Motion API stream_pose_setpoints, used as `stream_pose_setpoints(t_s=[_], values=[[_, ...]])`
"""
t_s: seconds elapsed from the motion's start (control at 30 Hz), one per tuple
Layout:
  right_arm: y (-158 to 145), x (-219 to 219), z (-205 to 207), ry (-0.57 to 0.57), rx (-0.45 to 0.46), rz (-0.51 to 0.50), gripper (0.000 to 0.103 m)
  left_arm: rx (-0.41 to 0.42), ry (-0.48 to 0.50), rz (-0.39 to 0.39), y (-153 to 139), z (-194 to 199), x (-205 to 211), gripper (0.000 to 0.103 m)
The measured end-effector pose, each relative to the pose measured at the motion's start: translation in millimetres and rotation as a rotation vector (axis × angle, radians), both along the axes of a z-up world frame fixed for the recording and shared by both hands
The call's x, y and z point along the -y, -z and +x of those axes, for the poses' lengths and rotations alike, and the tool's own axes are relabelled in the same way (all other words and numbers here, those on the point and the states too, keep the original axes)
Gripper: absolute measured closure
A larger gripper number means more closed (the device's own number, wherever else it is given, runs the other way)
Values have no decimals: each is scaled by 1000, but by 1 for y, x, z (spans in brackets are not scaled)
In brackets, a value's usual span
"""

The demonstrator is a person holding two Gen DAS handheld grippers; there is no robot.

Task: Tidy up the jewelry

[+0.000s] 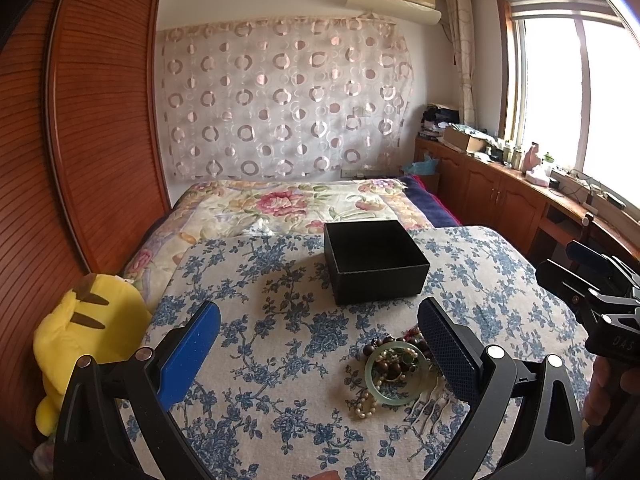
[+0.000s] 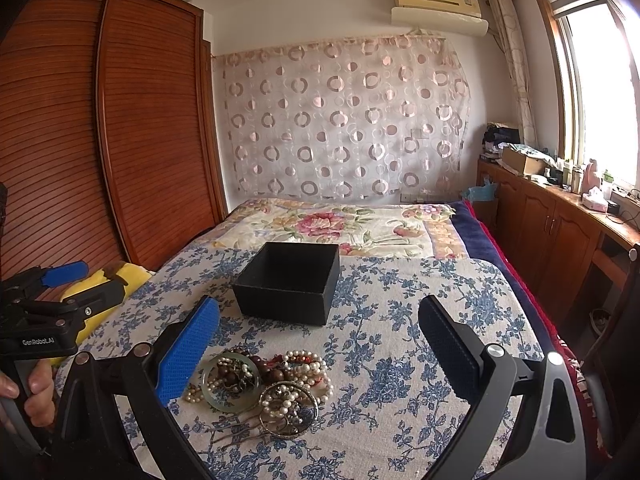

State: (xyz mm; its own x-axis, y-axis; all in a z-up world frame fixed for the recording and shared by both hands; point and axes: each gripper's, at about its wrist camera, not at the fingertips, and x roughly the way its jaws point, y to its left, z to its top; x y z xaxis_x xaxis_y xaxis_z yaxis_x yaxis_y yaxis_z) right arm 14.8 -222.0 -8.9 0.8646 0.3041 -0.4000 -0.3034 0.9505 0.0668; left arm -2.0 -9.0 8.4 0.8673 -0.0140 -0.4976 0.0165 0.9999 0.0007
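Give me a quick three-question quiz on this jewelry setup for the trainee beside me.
1. True or false: the black box already holds jewelry.
2. What lies nearest the right gripper: A) jewelry pile, B) yellow plush toy, C) tissue box?
3. Are the left gripper fingers open or shut?

Key:
1. False; the visible interior looks empty.
2. A
3. Open, holding nothing.

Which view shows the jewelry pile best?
Right wrist. The whole jewelry pile lies unobstructed between the open fingers: green bangle, pearl strands, silver bangle, hair fork. In the left wrist view the pile is partly hidden behind a finger of the left gripper.
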Motion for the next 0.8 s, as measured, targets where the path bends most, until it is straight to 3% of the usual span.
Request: stream_pose_setpoints(t_s=[0.33, 0.8], values=[[-1, 2, -3, 1, -6, -1, 3, -9, 5, -3, 4, 1, 2, 8], [44, 1, 16, -69, -104, -27, 5, -117, 48, -27, 48, 19, -11, 8]])
